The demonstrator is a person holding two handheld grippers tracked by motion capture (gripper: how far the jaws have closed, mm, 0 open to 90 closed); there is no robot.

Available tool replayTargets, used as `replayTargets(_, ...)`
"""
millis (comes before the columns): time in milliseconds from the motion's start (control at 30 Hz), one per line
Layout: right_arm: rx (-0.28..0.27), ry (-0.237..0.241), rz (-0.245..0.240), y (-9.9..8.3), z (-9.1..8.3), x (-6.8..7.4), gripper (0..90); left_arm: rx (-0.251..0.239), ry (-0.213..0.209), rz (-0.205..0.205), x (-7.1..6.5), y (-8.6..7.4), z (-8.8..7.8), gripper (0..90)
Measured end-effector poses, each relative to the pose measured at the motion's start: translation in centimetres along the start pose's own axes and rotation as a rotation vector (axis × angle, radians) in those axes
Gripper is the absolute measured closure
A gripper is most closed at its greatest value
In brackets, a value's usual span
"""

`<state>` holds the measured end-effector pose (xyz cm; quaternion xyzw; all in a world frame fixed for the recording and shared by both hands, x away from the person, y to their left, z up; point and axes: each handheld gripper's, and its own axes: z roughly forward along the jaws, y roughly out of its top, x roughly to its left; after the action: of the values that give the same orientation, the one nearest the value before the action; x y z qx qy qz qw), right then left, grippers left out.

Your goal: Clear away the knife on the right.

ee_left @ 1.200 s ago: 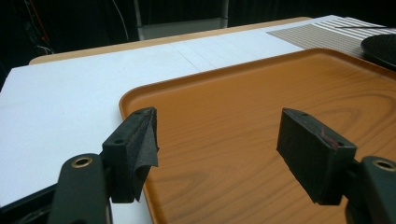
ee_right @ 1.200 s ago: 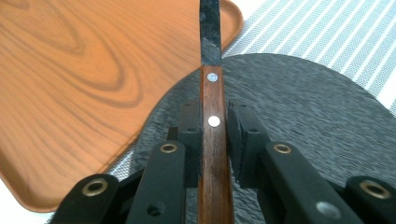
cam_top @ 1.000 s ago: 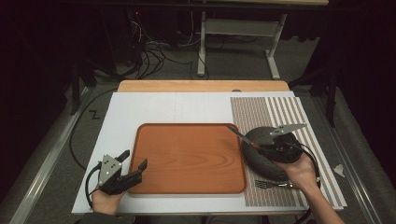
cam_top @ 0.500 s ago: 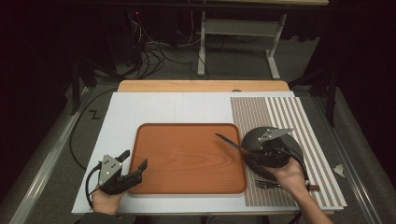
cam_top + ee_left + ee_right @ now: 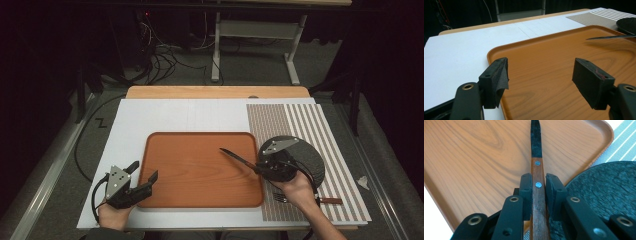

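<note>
High view: right gripper (image 5: 256,168) clamps a knife (image 5: 237,158) by its wooden handle, blade out over the right side of the tray (image 5: 200,205), dark plate (image 5: 309,155) just behind it, fork (image 5: 280,198) on the striped mat by the wrist. Looks like the carry step; next is lowering the knife flat onto the tray, plenty of bare room there. Left gripper view: left gripper (image 5: 541,75) wide, holding nothing, at the tray's (image 5: 496,51) near-left rim. Right gripper view: pads (image 5: 526,192) squeeze the handle of the knife (image 5: 537,185); tray (image 5: 604,130) edge and plate (image 5: 604,190) close on the right, so set it down further in.
</note>
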<state>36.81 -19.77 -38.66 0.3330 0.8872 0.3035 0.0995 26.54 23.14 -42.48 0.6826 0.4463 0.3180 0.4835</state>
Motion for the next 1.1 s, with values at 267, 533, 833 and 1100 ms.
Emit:
replayTargets(267, 0.016, -0.004, -0.012, 0.3, 1.1, 0.8, 78.4, 0.000, -0.002, 0.002, 0.0, 0.0, 0.0, 29.0)
replayTargets(533, 0.033, -0.003, -0.020, 0.6, 2.0, 1.5, 78.3, 0.003, -0.002, 0.004, 0.0, 0.0, 0.0, 29.0)
replayTargets(833, 0.058, 0.005, -0.030, 0.6, 3.1, 2.3, 78.3, 0.005, -0.003, 0.005, -0.1, 0.0, 0.0, 29.0)
replayTargets(1100, 0.077, 0.008, -0.045, 0.3, 3.8, 2.9, 78.2, 0.007, -0.002, 0.007, -0.1, 0.0, 0.0, 29.0)
